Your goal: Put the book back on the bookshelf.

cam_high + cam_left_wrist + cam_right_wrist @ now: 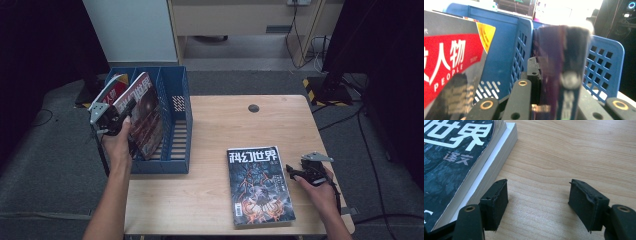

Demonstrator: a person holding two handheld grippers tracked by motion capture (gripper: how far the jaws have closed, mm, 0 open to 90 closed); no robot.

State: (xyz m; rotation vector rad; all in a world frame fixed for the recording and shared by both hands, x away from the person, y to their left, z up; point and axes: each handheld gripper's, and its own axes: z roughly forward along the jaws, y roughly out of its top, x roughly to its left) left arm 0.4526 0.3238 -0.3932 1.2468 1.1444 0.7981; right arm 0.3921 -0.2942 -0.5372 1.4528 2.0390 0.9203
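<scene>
Inside the blue rack [170, 130], left claw [120, 120] clenches a blurred magazine [560, 75]; right claw [537, 202] released.

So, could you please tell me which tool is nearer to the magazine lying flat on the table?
Right. The right tool sits open just off the flat magazine at its right edge, not touching. The left tool is over at the blue file rack, shut on another magazine.

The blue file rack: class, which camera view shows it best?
The high view: the whole blue file rack stands at the table's left edge, magazines inside. The left gripper view gives close-up perforated dividers behind a held magazine. The right gripper view looks at bare tabletop.
</scene>
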